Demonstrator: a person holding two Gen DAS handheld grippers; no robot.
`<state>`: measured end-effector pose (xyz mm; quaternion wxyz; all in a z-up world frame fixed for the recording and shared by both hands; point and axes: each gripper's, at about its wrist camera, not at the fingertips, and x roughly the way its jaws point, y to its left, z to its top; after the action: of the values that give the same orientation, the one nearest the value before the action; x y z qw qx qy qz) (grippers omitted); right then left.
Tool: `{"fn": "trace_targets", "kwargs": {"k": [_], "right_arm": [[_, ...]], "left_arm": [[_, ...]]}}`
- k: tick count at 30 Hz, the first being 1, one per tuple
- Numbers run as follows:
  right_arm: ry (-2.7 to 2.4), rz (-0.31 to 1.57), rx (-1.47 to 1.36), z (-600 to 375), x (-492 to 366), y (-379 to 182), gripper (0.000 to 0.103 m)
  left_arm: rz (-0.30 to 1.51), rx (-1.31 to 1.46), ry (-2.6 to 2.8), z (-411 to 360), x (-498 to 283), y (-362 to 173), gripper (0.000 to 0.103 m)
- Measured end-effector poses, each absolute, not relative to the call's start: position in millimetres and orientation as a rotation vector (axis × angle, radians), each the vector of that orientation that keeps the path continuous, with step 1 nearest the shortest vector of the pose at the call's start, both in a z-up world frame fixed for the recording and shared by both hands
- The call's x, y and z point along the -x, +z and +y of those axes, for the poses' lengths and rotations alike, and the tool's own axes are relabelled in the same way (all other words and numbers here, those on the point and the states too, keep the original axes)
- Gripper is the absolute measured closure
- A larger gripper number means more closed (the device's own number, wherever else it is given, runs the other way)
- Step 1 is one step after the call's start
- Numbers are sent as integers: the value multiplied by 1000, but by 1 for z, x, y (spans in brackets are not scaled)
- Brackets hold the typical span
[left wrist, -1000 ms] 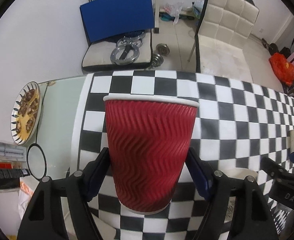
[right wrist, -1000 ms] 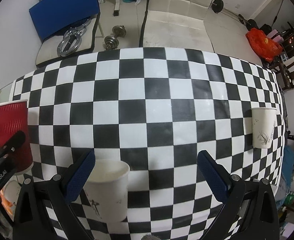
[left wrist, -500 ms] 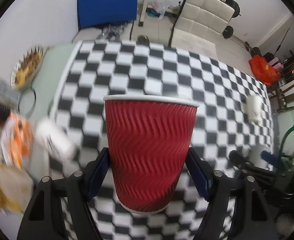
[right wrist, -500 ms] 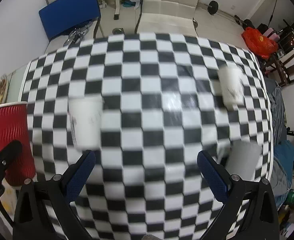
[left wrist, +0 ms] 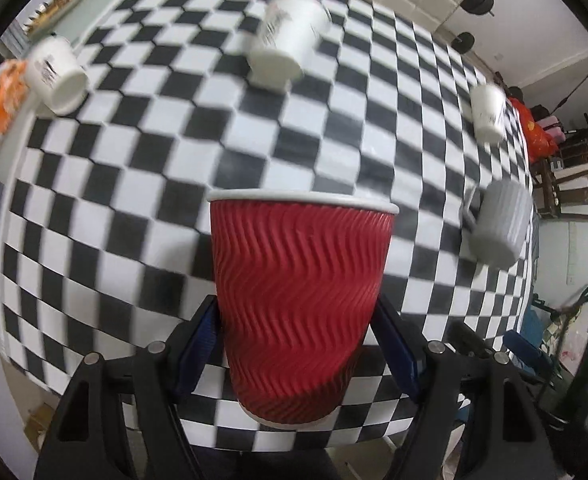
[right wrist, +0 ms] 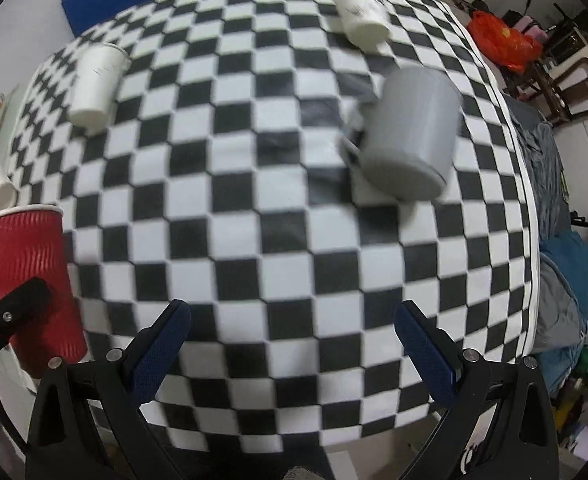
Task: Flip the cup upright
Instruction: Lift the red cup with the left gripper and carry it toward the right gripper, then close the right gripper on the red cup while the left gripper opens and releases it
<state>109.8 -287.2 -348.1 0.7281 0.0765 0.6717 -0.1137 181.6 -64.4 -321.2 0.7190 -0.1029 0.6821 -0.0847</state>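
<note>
One red cup (left wrist: pixel 299 300) clamped by left gripper (left wrist: pixel 297 340); right gripper (right wrist: pixel 294 344) wide, empty.

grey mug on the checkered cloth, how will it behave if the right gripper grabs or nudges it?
The grey mug looks thick-walled and rigid, so probably heavier than the paper cups and unlikely to crush. Its wide round body seems stable against tipping. The handle side looks blurred, so grip there is uncertain. The right gripper stands open and empty.
</note>
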Motion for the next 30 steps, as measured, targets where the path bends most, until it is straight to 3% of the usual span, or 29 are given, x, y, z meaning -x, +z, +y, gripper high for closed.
{"fn": "trace_targets", "kwargs": {"k": [19, 21, 23, 30], "right_arm": [[-336, 1494, -255, -324, -91, -387, 0], [-332, 1481, -271, -324, -94, -386, 0], [-318, 1478, -293, -323, -97, -386, 0], [-305, 1439, -319, -321, -103, -377, 0]], "left_arm": [[1508, 92, -216, -102, -191, -367, 28], [1506, 67, -218, -102, -192, -366, 25], [1500, 52, -222, -102, -192, -364, 14], [1421, 70, -226, -90, -192, -344, 10]]}}
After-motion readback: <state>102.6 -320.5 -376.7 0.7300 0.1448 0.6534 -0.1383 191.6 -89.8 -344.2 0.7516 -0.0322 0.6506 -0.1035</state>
